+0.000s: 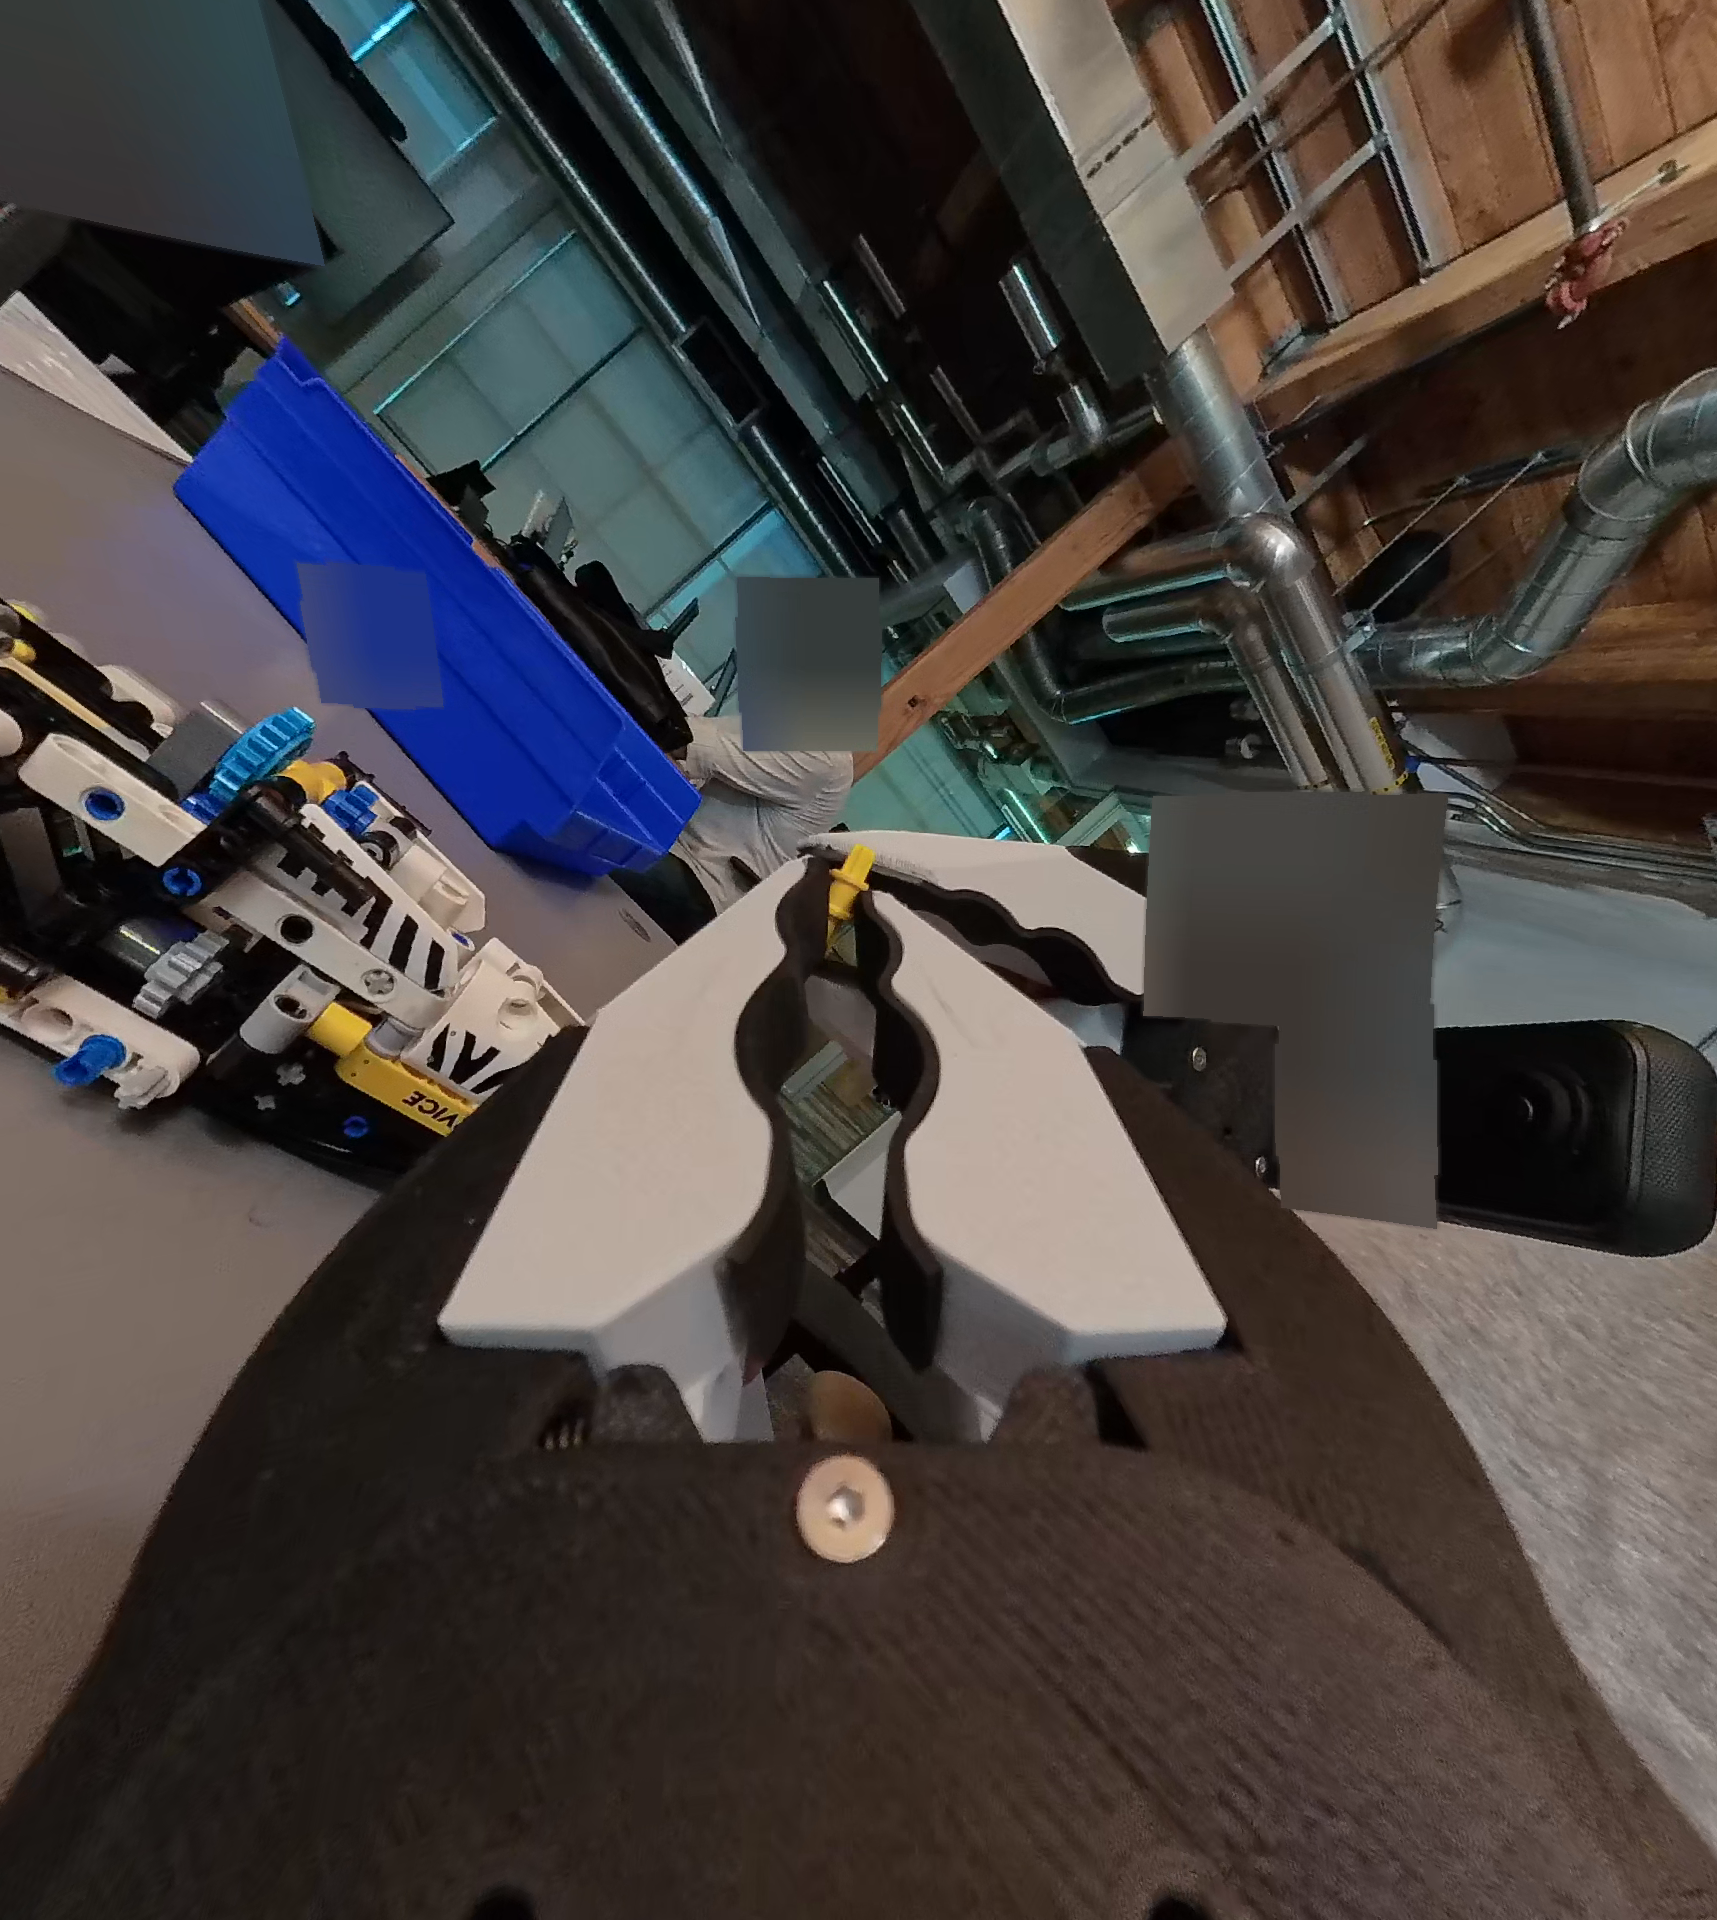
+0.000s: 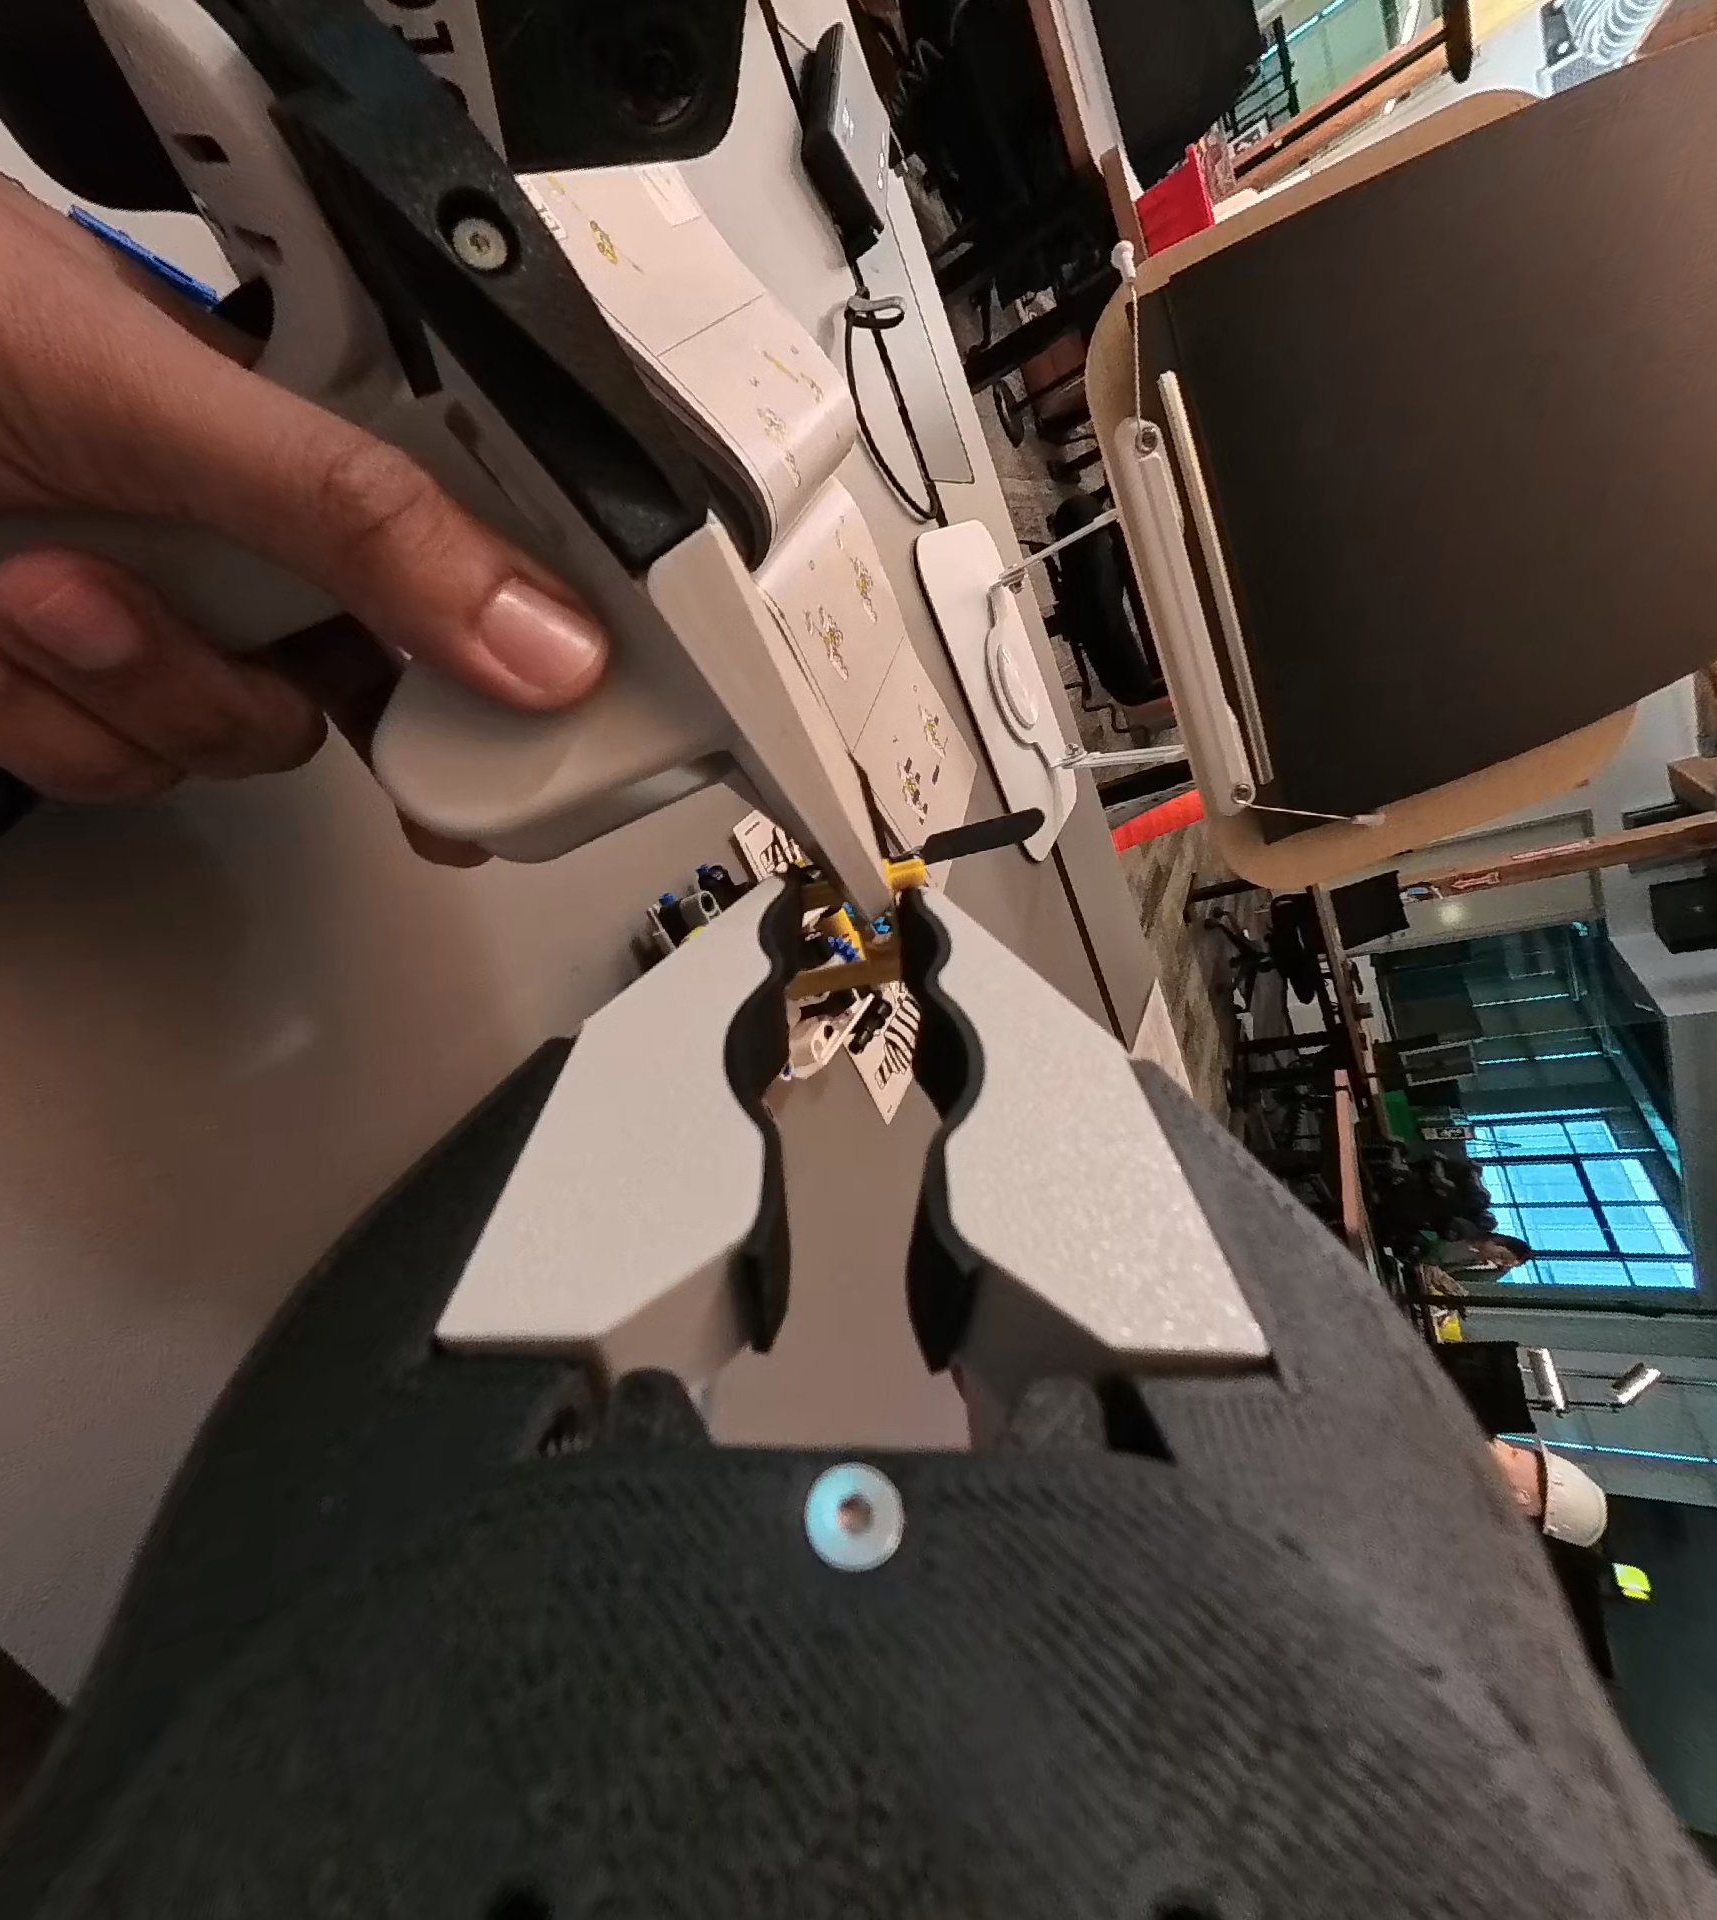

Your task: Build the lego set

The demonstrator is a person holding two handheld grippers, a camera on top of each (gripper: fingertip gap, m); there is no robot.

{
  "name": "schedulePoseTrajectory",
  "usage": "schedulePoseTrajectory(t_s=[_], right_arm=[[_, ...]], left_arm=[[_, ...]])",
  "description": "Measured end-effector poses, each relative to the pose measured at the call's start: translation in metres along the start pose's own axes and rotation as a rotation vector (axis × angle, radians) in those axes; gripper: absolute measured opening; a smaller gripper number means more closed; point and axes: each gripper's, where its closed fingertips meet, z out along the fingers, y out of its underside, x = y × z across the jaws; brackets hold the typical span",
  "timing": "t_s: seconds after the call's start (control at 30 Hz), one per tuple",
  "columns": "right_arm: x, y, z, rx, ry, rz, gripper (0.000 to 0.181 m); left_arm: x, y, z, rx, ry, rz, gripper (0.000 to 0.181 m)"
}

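The grey table (image 1: 54,1299) was the biggest thing. A blue bin (image 1: 438,634) stood on it, and what was in the bin could not be seen. Near the bin lay the lego model (image 1: 210,914), black, white and yellow, with zebra stripes and blue pins. An open booklet (image 2: 833,582) lay on the table too. The left gripper (image 1: 838,894) pinched a small yellow pin (image 1: 849,878) at its tips. The right gripper (image 2: 849,914) had narrow fingers around a yellow piece (image 2: 838,971). The two grippers met tip to tip above the table.
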Motion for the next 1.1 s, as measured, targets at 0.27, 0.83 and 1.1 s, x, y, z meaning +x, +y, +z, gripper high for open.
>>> schedulePoseTrajectory(t_s=[0.27,0.83,1.1], right_arm=[[0.000,0.000,0.001,0.003,-0.001,-0.001,0.017],[-0.006,-0.010,0.000,0.146,-0.069,0.067,0.051],[0.000,-0.035,-0.027,0.423,-0.221,0.270,0.056]], left_arm=[[0.000,0.000,0.000,-0.003,0.006,-0.006,0.002],[0.010,-0.005,-0.008,0.011,0.203,-0.276,0.001],[0.033,-0.004,-0.008,-0.017,0.399,-0.405,0.001]])
